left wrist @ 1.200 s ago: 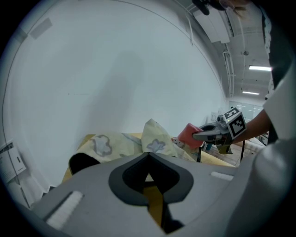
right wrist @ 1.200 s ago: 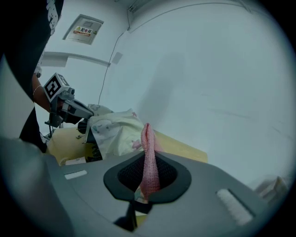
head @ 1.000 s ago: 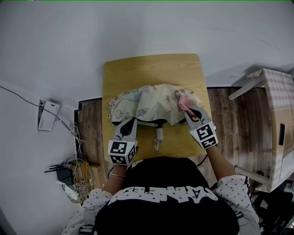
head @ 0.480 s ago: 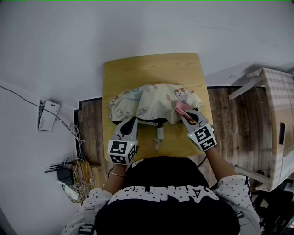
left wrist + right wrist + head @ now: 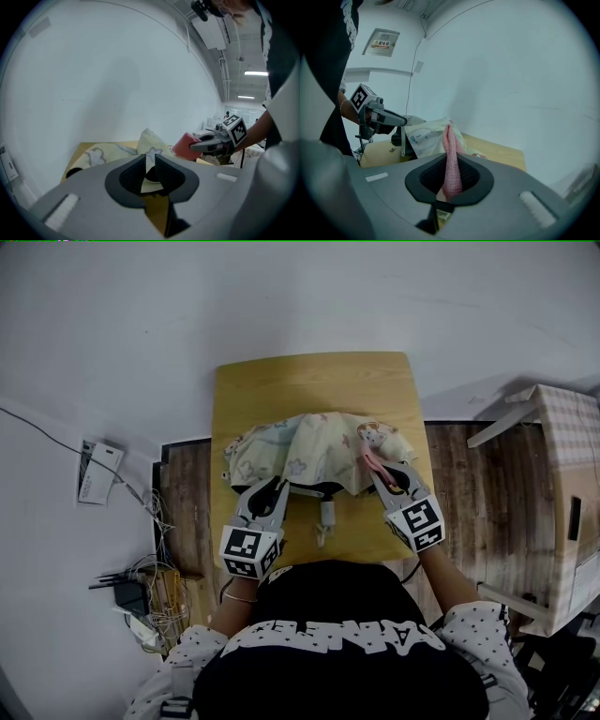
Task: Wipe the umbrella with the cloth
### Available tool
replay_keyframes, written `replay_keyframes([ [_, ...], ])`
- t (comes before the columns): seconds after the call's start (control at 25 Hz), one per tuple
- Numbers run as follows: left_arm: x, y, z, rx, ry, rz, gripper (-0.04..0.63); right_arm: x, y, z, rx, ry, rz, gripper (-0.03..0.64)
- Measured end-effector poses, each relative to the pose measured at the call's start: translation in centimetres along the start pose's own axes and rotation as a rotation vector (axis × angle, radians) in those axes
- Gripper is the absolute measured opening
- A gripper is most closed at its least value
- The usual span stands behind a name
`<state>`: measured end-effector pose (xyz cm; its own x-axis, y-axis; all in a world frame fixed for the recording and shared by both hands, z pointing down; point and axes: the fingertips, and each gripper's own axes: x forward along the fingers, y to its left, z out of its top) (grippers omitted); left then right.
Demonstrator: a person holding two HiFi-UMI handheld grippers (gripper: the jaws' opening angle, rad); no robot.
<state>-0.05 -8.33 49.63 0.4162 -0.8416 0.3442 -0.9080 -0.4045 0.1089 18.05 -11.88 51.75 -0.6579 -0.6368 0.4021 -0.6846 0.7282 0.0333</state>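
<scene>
The right tool [image 5: 379,472] is closed on the pink cloth [image 5: 450,145], which is pinched upright between its jaws and stands out beyond their tips. The left tool [image 5: 275,489] is only narrowly parted. Its jaws have just been opening, and a fold of the umbrella [image 5: 151,139] is seen between them, apparently no longer pinched.

The umbrella is laid collapsed across the middle of the tabletop [image 5: 309,381], its long axis running left to right. Its handle [image 5: 325,515] is pointed toward the near edge, between the two tools. The cloth is met at the right end of the fabric, on its near side; whether it touches or hangs just above cannot be told. From the right tool, almost all of the umbrella lies to the left and slightly far, so a wiping stroke would probably be drawn leftward along the long axis. The right tool is the one placed for that stroke, while the left tool is set at the near left of the fabric, where it could be steadied.

The far half of the tabletop is bare up to the wall [image 5: 300,296]. Little room is left on the right, where the edge lies just beside the right tool, with floor [image 5: 469,484] beyond it. The umbrella's left end is likewise close to the left edge.
</scene>
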Motion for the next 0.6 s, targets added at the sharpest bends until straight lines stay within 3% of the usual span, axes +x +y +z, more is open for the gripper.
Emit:
replay_keyframes([
  [0.32, -0.1, -0.8, 2.3, 0.015, -0.071, -0.018, 0.055, -0.6, -0.4, 1.6, 0.053, -0.044, -0.004, 0.034],
  [0.6, 0.0, -0.9, 2.5, 0.021, -0.069, -0.009, 0.002, -1.1, -0.6, 3.1, 0.080, -0.104, -0.010, 0.032],
])
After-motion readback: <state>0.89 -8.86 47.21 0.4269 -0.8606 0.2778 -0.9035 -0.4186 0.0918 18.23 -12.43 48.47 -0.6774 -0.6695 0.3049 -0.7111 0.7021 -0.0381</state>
